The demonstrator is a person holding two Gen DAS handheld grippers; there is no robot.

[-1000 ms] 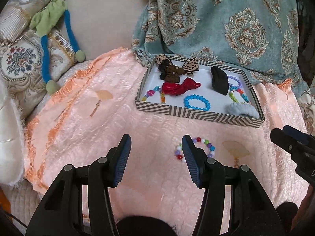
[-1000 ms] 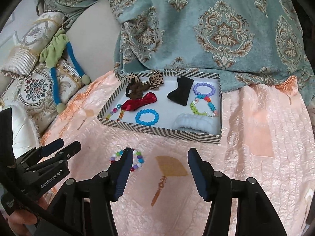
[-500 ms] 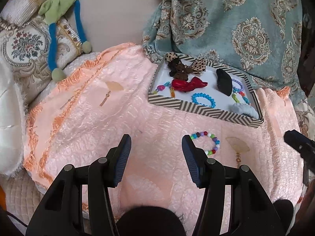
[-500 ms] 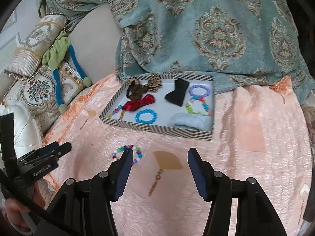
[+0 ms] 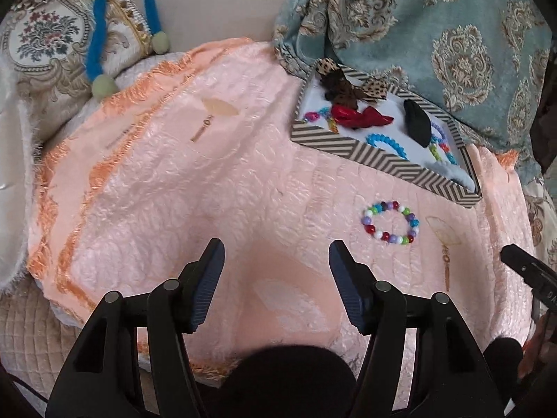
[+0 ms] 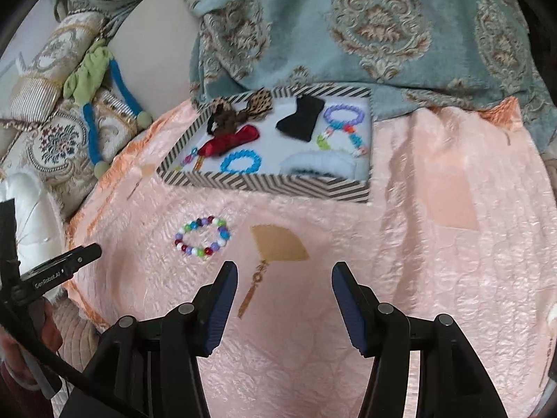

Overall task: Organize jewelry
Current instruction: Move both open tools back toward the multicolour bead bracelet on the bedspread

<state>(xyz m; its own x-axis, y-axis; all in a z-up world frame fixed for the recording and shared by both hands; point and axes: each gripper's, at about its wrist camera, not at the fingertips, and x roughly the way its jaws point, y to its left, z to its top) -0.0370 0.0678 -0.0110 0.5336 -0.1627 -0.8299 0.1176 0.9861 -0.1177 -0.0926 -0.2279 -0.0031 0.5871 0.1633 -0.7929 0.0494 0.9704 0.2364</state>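
A multicoloured bead bracelet (image 5: 390, 222) lies loose on the pink quilt, also in the right wrist view (image 6: 202, 237). Behind it stands a chevron-striped tray (image 5: 383, 160) (image 6: 264, 184) holding a blue bead bracelet (image 6: 241, 162), a red bow (image 6: 231, 142), a black bow (image 6: 301, 122), a leopard bow (image 6: 240, 109), a purple bracelet (image 6: 343, 114) and a white scrunchie (image 6: 318, 164). My left gripper (image 5: 275, 261) is open and empty, left of and nearer than the loose bracelet. My right gripper (image 6: 284, 285) is open and empty, right of the bracelet.
A teal patterned throw (image 6: 365, 24) drapes behind the tray. Embroidered cushions (image 5: 45, 45) and a green-and-blue plush toy (image 6: 92, 76) lie at the left. A tan fan motif (image 6: 278, 244) is printed on the quilt (image 6: 435, 244). The quilt's fringed edge (image 5: 55, 216) falls off at left.
Both grippers have pulled back and up from the tray; the tray and loose bracelet look farther away. The left view has swung left, so the bracelet sits to its right. Both stay open.
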